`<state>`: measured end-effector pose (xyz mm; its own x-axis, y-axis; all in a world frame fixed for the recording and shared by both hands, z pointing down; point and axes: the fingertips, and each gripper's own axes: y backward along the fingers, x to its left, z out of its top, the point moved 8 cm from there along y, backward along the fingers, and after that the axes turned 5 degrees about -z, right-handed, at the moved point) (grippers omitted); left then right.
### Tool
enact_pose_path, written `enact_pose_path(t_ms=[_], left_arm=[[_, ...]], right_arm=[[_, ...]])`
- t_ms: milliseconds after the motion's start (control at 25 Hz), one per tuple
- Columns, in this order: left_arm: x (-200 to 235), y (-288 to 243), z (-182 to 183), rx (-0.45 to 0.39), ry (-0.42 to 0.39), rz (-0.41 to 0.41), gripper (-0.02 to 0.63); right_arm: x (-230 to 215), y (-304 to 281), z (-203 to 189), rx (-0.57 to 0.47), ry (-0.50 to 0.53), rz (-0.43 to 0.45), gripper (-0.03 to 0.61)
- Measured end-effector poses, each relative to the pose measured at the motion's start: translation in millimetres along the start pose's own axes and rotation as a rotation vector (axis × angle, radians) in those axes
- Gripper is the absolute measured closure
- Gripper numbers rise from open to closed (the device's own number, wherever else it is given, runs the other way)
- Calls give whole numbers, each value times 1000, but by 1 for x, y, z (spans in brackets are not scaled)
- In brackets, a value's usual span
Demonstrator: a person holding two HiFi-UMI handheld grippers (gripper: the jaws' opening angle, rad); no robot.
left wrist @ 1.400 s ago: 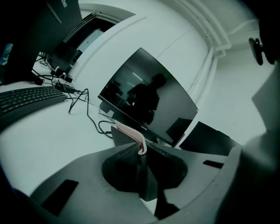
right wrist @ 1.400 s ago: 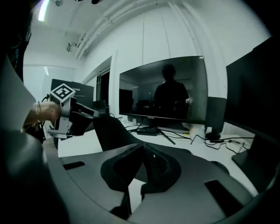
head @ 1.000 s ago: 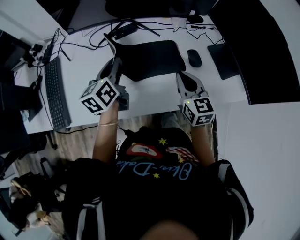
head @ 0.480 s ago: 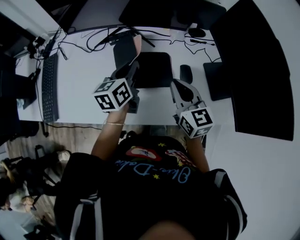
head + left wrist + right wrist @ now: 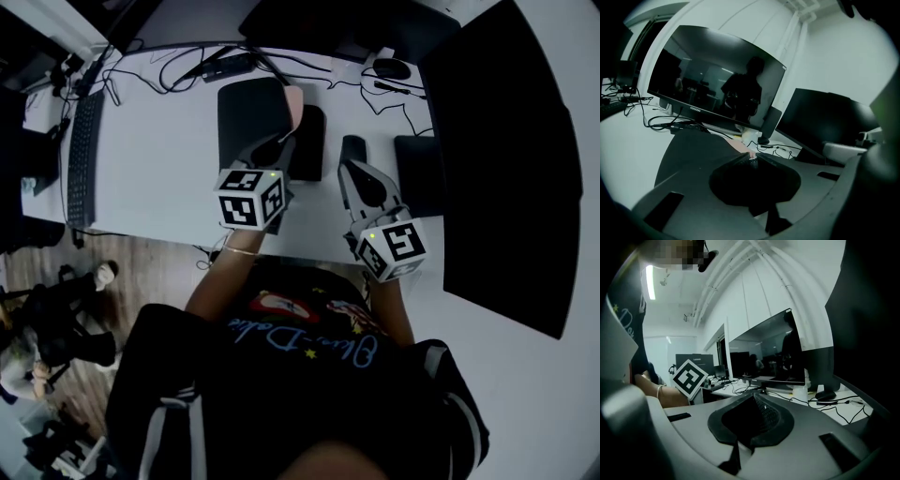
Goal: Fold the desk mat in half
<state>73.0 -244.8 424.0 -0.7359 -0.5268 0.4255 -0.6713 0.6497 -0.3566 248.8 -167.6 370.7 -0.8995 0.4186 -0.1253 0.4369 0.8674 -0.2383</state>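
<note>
While left gripper [image 5: 281,143] jaws pinch the desk mat [image 5: 247,108], right gripper's [image 5: 349,171] are closed.

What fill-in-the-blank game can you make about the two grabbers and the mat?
1. The left gripper is shut on the edge of the black desk mat, and the lifted underside looks ____.
2. The right gripper is shut and holds ____.
3. In the head view, the keyboard lies to the ____ of the desk mat.

Missing words: pink; nothing; left
</note>
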Motion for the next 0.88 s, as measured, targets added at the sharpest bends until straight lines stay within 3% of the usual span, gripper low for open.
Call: enact_pose_path(t_ms=[440,680,880], left_arm=[[-25,-24,-46,152,-99,31,580],[-26,-30,-60,179,-92,6,564],[-29,-31,-61,159,-48,-51,488]], right_arm=[[-22,-6,-6,36,13,61,578],[-25,-11,-8,40,22,88,578],[-24,-13,-8,44,25,102,578]])
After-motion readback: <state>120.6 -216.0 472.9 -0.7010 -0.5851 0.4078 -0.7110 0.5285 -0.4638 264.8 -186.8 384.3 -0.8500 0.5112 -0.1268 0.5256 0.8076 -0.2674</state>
